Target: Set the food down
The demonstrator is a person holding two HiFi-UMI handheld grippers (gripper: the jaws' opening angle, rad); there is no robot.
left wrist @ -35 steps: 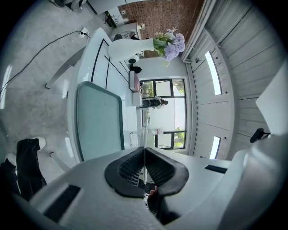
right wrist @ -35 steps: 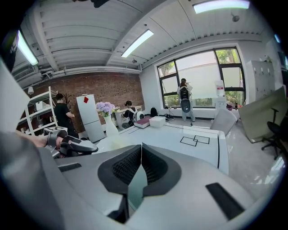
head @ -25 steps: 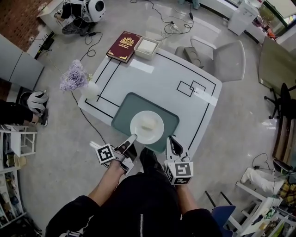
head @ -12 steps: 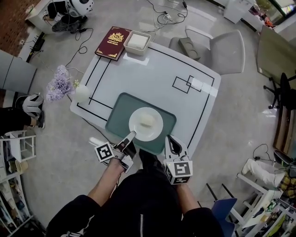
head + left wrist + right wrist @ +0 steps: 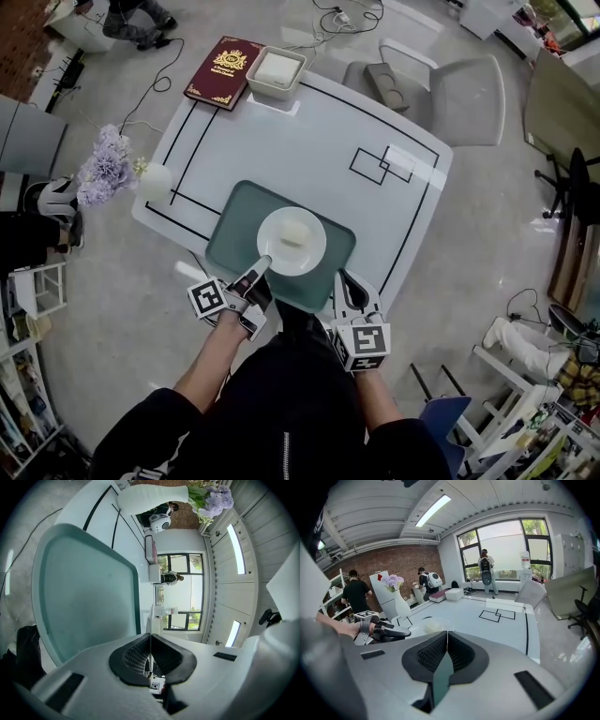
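Note:
A white plate [image 5: 292, 241] with a pale piece of food [image 5: 294, 235] rests on a teal tray [image 5: 234, 225] at the near edge of the white table [image 5: 309, 141]. My left gripper [image 5: 258, 267] is shut on the plate's near rim; in the left gripper view the rim [image 5: 150, 620] runs edge-on between the shut jaws of that gripper [image 5: 150, 641]. My right gripper [image 5: 342, 281] is shut on the tray's near right edge, and the right gripper view shows the teal edge [image 5: 440, 677] pinched in it [image 5: 446, 641]. That view also shows the plate [image 5: 424, 625].
At the table's far left corner lie a red book [image 5: 223, 66] and a white box [image 5: 276, 70]. A white vase [image 5: 155, 181] with purple flowers [image 5: 101, 164] stands at the left edge. A grey chair [image 5: 459, 98] stands beyond the far right. Black tape lines mark the tabletop.
The head view has shifted a little toward the table. Both grippers keep their hold, and the plate stays in the same place on the tray.

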